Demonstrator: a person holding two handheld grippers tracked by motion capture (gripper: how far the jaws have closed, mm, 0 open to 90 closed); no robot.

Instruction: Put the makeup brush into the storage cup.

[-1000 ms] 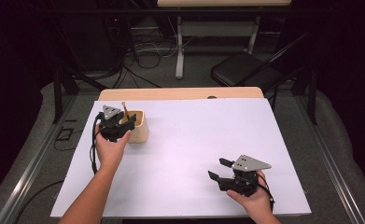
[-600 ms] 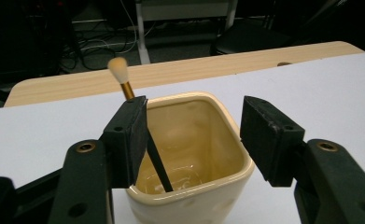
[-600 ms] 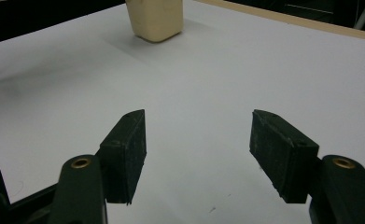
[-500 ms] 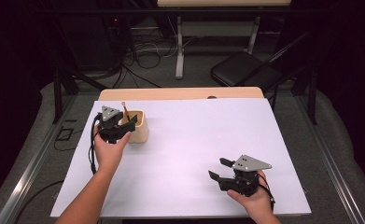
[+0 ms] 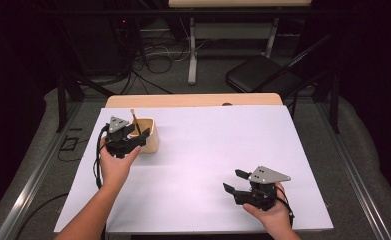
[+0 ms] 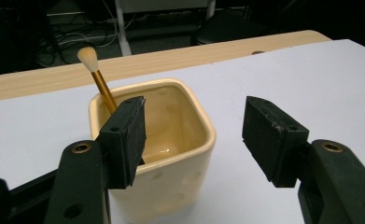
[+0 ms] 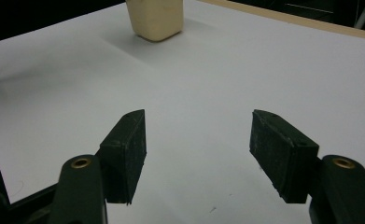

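Wood table (image 5: 193,100) w/ white sheet (image 5: 208,165); cream cup (image 5: 148,137) on sheet, probably ceramic.

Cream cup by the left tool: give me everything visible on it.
The cream cup looks like glazed ceramic: squarish with rounded corners, shallow dimples on its side, glossy inside. It stands upright on the white table cover, at its far left. A gold-handled brush leans in its back corner, white bristles up. The left tool stands open at its rim.

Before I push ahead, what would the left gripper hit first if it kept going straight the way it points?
Probably the cream square ceramic cup: the left gripper, jaws just opened, has one jaw over its rim.
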